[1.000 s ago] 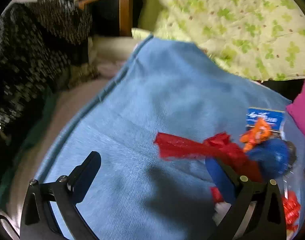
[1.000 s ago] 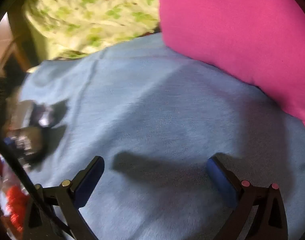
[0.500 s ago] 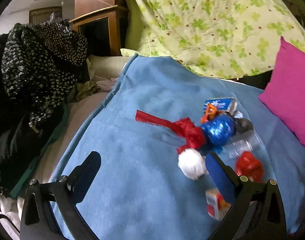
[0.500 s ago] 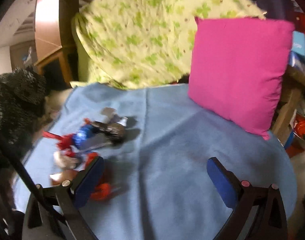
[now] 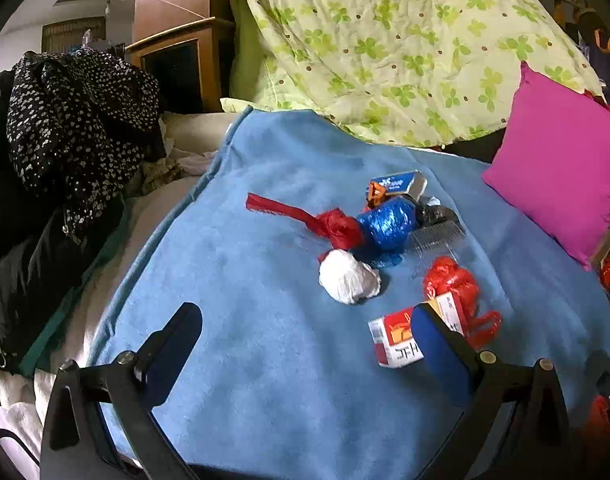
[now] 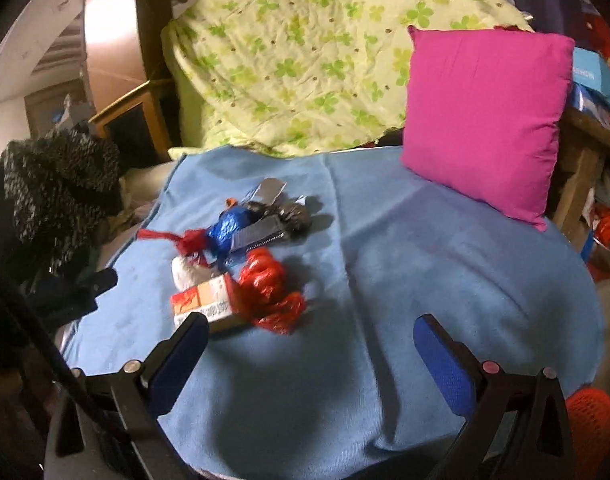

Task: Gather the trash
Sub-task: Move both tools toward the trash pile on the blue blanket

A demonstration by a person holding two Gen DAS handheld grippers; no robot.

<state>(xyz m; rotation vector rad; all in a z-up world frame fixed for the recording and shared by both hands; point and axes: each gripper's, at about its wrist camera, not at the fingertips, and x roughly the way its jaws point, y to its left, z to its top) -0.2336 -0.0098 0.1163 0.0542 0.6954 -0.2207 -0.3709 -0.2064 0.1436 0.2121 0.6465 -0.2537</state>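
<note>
Blue blanket (image 5: 265, 360) filling frame centre, trash pile (image 5: 385, 240) lying right of centre, left gripper (image 5: 305, 344) and right gripper (image 6: 311, 346) both hovering low, spread wide, gripping nothing, pink cushion (image 6: 485, 116) leaning upper right.

A blue blanket (image 5: 265, 360) bears a trash cluster (image 5: 389, 248) and a pink pillow (image 5: 561, 160).
</note>
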